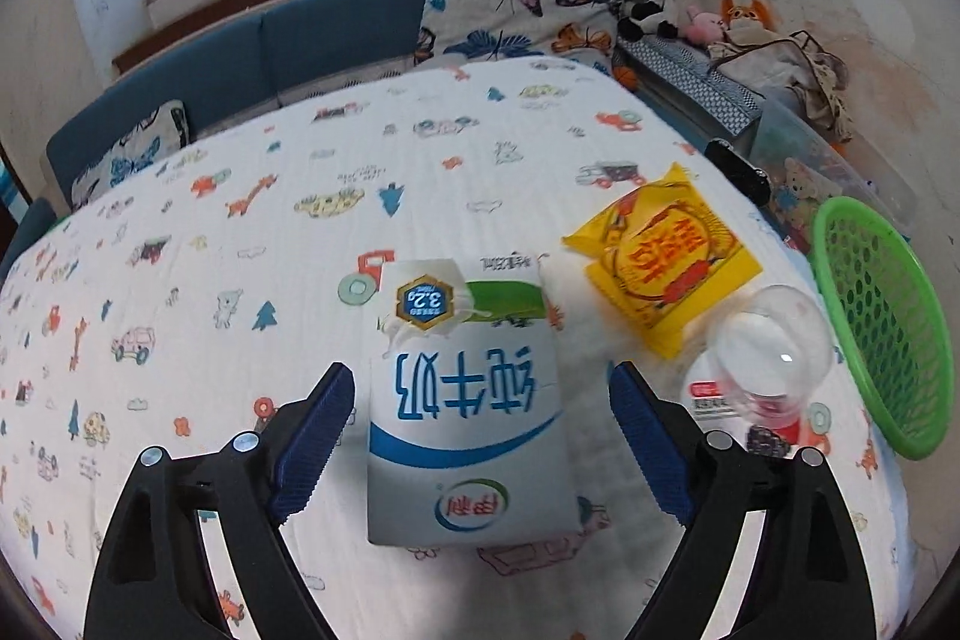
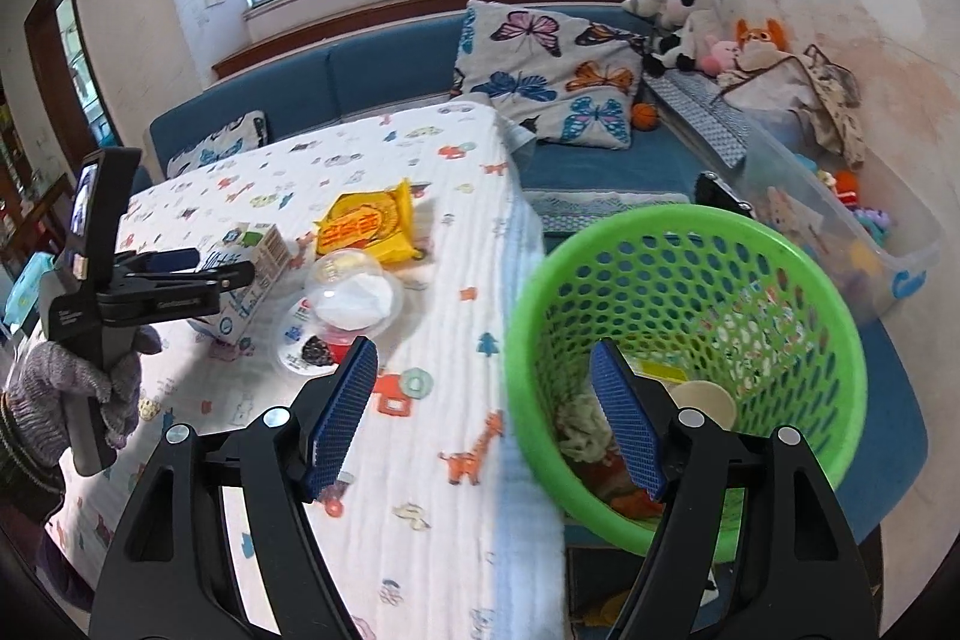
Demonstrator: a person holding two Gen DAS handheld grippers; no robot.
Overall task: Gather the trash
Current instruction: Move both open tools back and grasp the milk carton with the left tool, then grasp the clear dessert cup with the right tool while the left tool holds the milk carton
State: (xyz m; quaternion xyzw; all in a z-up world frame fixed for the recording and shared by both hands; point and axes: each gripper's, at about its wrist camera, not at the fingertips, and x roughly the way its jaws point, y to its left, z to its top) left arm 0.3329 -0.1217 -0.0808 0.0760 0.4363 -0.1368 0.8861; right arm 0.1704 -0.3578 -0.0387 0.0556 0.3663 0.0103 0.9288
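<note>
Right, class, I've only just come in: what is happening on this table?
A person is clearing trash. The left gripper is open around the milk carton lying on the table, not yet clamped. The right gripper is open and empty over the green basket's rim. The yellow wrapper and clear cup remain.

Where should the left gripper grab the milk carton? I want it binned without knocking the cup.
Grip the milk carton across its two long side walls, from above. It lies flat between the open left gripper fingers, clear of the plastic cup.
</note>
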